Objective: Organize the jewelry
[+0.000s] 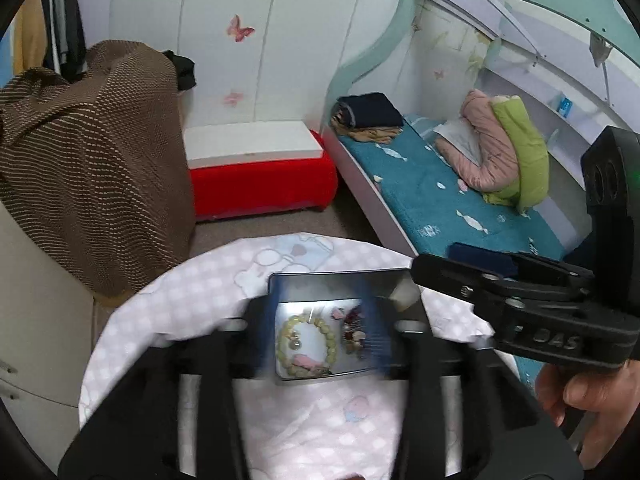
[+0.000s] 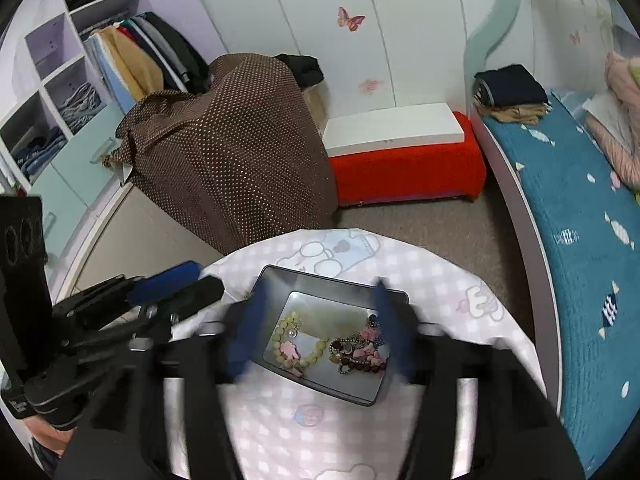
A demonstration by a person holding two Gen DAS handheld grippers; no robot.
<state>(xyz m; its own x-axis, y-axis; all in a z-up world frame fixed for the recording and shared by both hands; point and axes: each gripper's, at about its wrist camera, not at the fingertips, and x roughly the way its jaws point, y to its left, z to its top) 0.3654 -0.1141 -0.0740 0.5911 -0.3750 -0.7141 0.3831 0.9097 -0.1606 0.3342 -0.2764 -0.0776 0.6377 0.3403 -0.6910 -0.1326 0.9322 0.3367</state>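
Observation:
A shiny metal tray lies on a round table under a pink checked cloth. In it lie a pale green bead bracelet, pink charms and a tangle of dark red beads and chain. My left gripper is open, its fingers blurred on either side of the tray. My right gripper is open and empty over the tray, its blue pads blurred. The right gripper also shows in the left wrist view, at the tray's right.
A brown dotted cover drapes over something behind the table. A red bench with a white top stands by the white wardrobe. A bed with a teal blanket runs along the right, with folded clothes on it. Shelves stand at left.

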